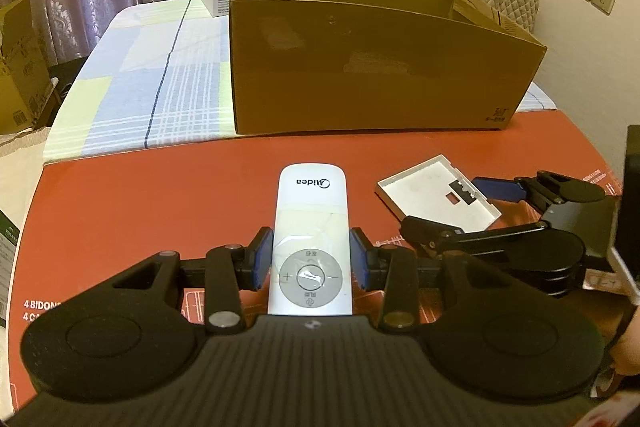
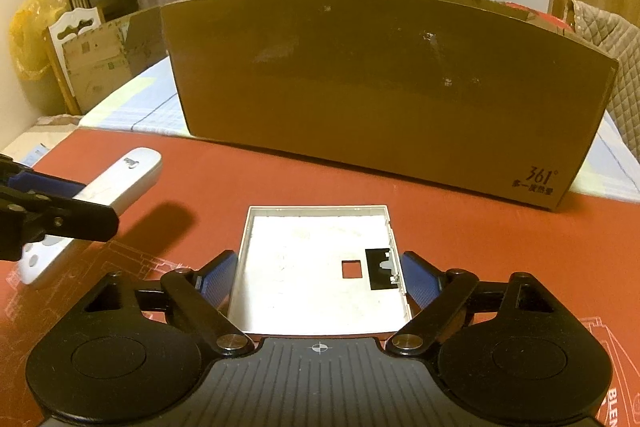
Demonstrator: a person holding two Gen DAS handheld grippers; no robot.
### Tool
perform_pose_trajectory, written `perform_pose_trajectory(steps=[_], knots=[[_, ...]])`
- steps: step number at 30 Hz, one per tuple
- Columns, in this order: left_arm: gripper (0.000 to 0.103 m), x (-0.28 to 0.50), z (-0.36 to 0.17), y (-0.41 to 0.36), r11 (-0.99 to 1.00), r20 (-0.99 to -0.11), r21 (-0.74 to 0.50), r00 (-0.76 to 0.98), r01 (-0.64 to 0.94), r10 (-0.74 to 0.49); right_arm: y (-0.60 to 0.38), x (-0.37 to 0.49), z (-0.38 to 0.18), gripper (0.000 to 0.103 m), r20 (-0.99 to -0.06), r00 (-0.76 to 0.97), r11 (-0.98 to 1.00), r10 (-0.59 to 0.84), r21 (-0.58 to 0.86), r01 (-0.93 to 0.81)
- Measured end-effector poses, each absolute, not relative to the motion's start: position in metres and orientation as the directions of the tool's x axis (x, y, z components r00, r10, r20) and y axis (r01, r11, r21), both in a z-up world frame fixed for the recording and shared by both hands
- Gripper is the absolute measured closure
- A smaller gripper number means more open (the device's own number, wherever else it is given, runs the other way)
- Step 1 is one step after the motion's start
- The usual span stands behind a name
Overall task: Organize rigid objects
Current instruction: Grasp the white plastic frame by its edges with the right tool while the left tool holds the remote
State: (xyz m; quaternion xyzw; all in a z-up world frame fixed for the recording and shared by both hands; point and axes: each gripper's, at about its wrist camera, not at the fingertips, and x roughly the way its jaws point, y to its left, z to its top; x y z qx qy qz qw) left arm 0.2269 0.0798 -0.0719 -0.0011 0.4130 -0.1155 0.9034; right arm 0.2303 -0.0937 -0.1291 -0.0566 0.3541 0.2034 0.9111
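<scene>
Two claws, each set around its own item on the red worktop, both at the grasp stage of tidying into the cardboard box just behind.

Left claw: blue pads bracket the white remote at mid-length, by the round button pad. Gap is narrow, about the remote's own width; pads look touching or nearly so. Reads as closed on the remote, which appears to lie flat on the worktop, logo end toward the box.

Right claw: spread wide around the white square cover, which lies hollow side up. Left pad sits at its edge; a thin gap shows at the right pad. Not yet gripping, by my reading.

Next move, as I judge it: right claw closes on the cover's side walls; then each item lifts clear over the box's near wall and goes inside. That wall stands tall, so a good rise is needed.
</scene>
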Motion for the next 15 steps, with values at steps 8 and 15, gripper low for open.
perform_pose_trajectory(steps=[8, 15], knots=[[0.068, 0.219, -0.069, 0.071, 0.977, -0.752, -0.100, 0.629, 0.187, -0.198, -0.108, 0.218, -0.101, 0.019, -0.649, 0.678, 0.911, 0.346, 0.060, -0.408], [0.068, 0.210, -0.054, 0.061, 0.978, -0.735, -0.086, 0.650, 0.190, -0.191, -0.125, 0.206, -0.069, 0.019, -0.619, 0.704, 0.912, 0.348, 0.051, -0.406]])
